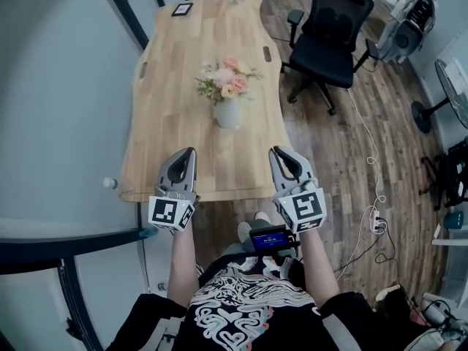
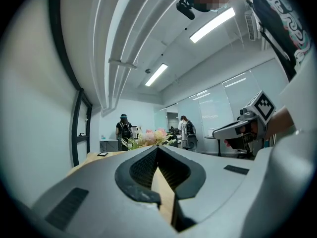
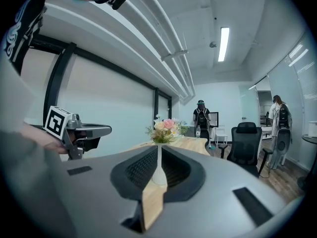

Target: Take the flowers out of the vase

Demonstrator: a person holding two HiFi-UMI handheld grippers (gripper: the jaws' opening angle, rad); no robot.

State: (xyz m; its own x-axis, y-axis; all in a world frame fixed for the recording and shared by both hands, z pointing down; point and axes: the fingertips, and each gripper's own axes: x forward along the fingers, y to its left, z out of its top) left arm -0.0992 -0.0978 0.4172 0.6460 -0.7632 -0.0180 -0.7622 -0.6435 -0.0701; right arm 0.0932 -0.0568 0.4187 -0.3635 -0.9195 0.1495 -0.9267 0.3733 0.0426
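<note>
Nearest lens: person's black shirt w/ white pattern [image 1: 245,309], both forearms reaching fwd over the table's near edge. Small dark device w/ lit screen [image 1: 269,238] sits at waist level between the arms.

Left gripper [image 1: 191,153]: jaws fully closed, tips meeting, nothing held. Pointing roughly level toward the table's far end.

Right gripper [image 1: 277,152]: jaws likewise closed tip to tip, empty. In the right gripper view only a thin slit shows between the pads, w/ the vase seen through it far beyond, not gripped.

Both grippers are side by side, apart from each other, over the near end of the wooden table [image 1: 179,72].

Flowers [image 1: 226,79]: pink, peach and white blooms w/ green sprigs, standing in the white vase [image 1: 227,113]. Vase upright, approx. mid-table, slightly toward the right edge, well apart from both grippers. No contact w/ either.

Other items: small dark framed object [image 1: 181,9] lying flat at the table's far end. Black office chair [image 1: 333,20] just right of the table. Fan [image 1: 452,86] at the room's right side. White cable and power strip [image 1: 378,221] on the wood floor. Two people [image 3: 201,116] stand in the background.
</note>
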